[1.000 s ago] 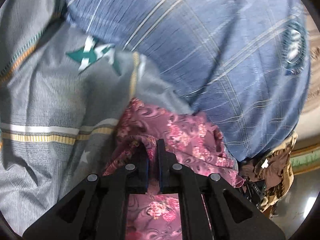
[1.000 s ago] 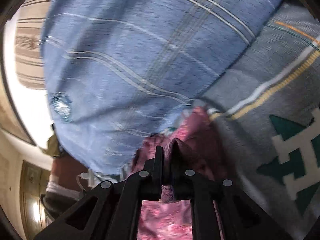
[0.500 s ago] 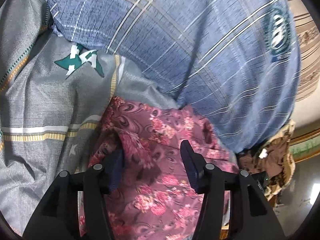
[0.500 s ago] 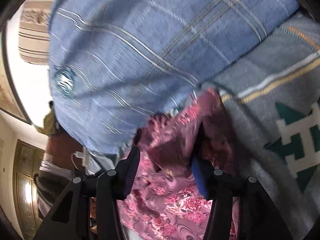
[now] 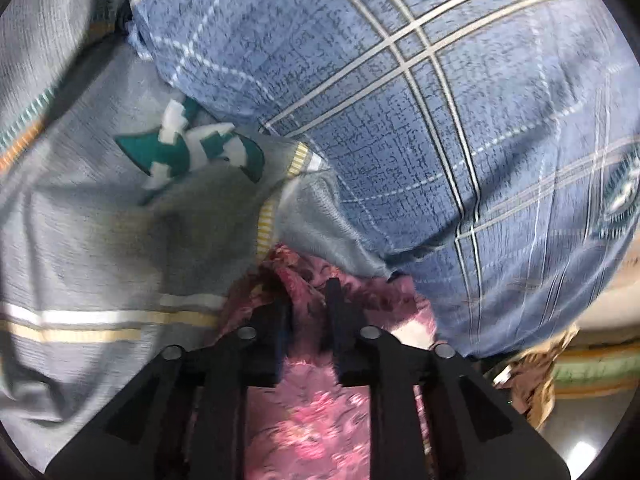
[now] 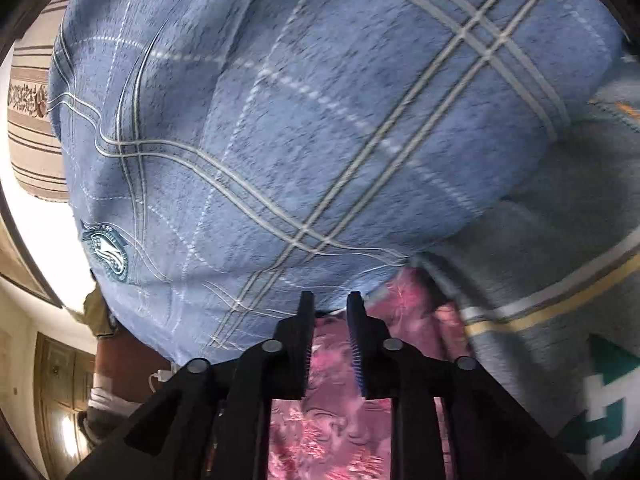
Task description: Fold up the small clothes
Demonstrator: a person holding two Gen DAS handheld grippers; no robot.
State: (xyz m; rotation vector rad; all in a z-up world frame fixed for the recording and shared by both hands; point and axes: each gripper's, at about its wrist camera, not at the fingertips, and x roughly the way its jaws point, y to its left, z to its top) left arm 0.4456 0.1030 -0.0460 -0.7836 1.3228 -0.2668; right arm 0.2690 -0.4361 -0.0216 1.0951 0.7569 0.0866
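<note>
One small garment (image 5: 316, 400) — maroon-pink with a floral print — lies bunched on the grey bedspread (image 5: 100, 248), right at the near edge of the big blue plaid pillow (image 5: 400, 120). The left gripper (image 5: 306, 292) is closing its jaws with a raised fold of the cloth between them. The right gripper (image 6: 330, 308) is closing too, its jaws over the garment's far edge where it tucks under the pillow; whether cloth sits between the tips there is hard to tell. The risk, as I judge it: the right jaws could pinch pillow fabric or nothing at all, and the left could catch only a thin ridge — a lift would then drag the garment crooked or drop one side.
</note>
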